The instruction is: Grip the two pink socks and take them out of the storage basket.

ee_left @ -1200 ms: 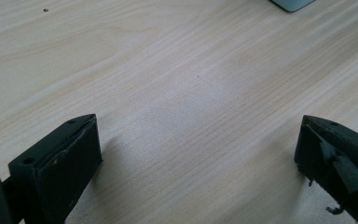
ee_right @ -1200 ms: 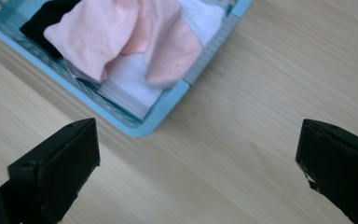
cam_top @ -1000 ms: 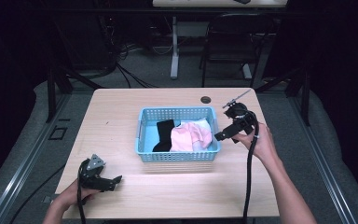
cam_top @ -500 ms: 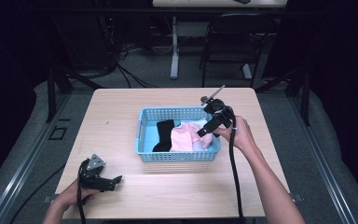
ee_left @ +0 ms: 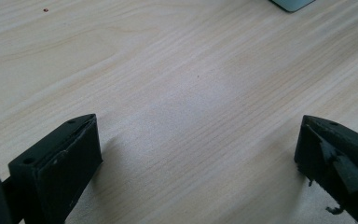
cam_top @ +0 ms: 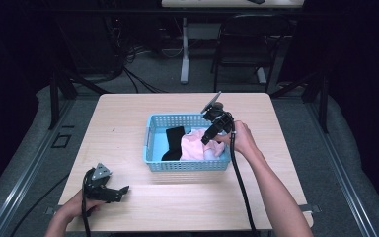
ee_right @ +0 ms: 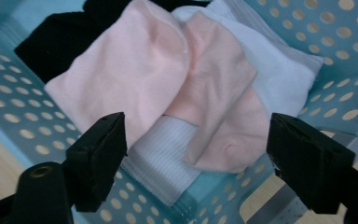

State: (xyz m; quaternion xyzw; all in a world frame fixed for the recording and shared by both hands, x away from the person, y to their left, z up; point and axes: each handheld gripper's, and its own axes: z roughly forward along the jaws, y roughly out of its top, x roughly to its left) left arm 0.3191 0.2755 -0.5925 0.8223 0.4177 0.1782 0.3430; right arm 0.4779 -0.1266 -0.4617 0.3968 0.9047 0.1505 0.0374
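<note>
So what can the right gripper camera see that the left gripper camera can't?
Right gripper view: pink socks, a white ribbed sock and a black sock piled in the blue basket, seen between its open tongs.

Left gripper view: bare wooden table between its open tongs, plus one small corner of the basket.

Both: wide-open black tongs holding nothing, and some basket.

Basket (cam_top: pixel 187 165) sits mid-table (cam_top: pixel 128 113), socks (ee_right: pixel 168 79) inside; right gripper (cam_top: pixel 206 140) above; left gripper (cam_top: pixel 123 190) near-left.

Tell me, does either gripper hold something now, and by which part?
Nothing is held. The right gripper is open above the pink cloth in the basket; the left gripper is open over bare table.
</note>
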